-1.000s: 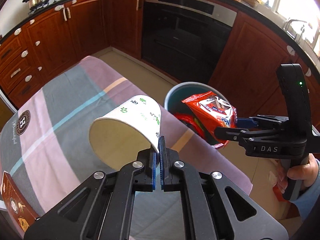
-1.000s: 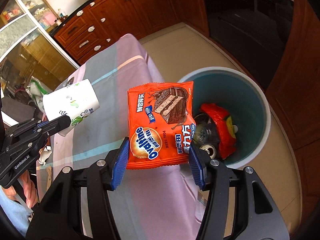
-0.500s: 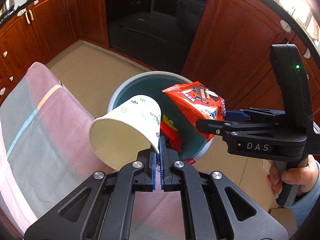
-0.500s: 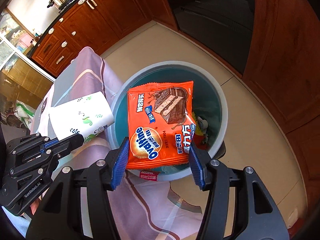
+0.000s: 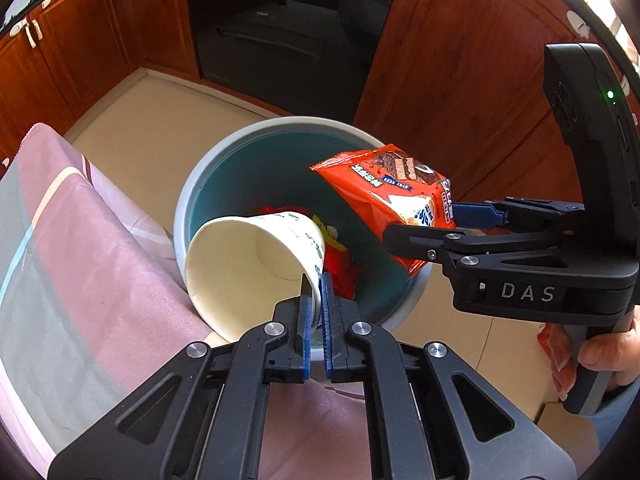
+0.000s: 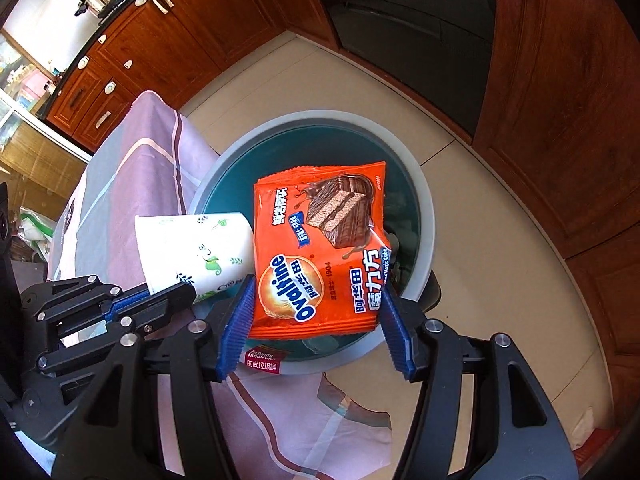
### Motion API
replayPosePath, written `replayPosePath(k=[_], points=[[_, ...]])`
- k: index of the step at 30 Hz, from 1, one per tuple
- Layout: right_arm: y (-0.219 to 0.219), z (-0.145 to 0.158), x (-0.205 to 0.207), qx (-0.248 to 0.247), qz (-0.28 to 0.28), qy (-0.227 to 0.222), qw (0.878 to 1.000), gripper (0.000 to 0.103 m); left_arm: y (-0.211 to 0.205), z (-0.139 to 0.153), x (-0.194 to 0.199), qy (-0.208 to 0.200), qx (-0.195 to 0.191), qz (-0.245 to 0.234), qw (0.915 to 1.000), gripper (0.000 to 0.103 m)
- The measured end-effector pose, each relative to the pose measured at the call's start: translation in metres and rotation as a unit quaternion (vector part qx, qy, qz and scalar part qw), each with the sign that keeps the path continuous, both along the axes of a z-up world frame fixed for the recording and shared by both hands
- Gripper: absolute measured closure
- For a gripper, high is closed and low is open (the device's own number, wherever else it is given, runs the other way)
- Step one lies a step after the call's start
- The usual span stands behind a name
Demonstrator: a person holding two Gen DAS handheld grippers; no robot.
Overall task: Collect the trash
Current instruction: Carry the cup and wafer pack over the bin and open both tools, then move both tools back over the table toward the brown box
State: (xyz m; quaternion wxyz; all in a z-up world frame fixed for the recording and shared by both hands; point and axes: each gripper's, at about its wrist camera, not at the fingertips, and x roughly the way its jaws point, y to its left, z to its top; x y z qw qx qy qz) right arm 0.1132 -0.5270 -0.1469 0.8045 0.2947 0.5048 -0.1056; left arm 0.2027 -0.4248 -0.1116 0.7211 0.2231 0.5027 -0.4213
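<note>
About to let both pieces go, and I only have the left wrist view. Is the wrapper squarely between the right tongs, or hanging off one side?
Observer: Squarely. In the right wrist view the orange wrapper lies flat, printed face to the camera, between the right tongs, whose jaws are opening.
Operator: Is it over the bin?
Observer: Yes. The bin shows its grey rim beyond it and to its right.
Operator: And the cup?
Observer: The cup has its base end over the rim, beside the wrapper's left edge.

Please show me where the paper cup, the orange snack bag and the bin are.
Cup [image 5: 240, 264], left wrist view, on its inner wall.
Bag [image 6: 316, 256], right wrist view, on its printed front.
Bin [image 5: 280, 124], left wrist view, on its far rim.
</note>
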Motion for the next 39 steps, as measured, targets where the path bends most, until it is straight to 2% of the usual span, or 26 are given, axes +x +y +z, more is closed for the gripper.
replayPosePath(k=[2,3,4,10,26,39], points=[[0.000,0.001,0.002,0.004,-0.003,-0.002,1.000,0.031,-0.001,-0.001,0.000,-0.008,0.008,0.004,0.9999,0.067],[0.000,0.002,0.003,0.003,-0.005,-0.004,1.000,0.027,0.000,0.001,0.000,-0.017,0.008,0.007,0.9998,0.047],[0.000,0.003,0.003,0.002,-0.006,-0.004,1.000,0.027,0.001,0.003,-0.001,-0.029,0.006,0.011,0.9995,0.043],[0.001,0.008,0.002,-0.003,-0.014,-0.004,1.000,0.020,0.008,0.013,0.001,-0.033,-0.003,0.021,0.9992,0.041],[0.019,0.028,-0.002,-0.019,-0.008,-0.005,1.000,0.018,0.026,0.030,-0.010,-0.039,-0.012,0.040,0.9984,0.037],[0.066,0.066,0.000,-0.040,0.024,-0.024,0.999,0.018,0.084,0.056,-0.016,-0.059,-0.027,0.084,0.9944,0.032]])
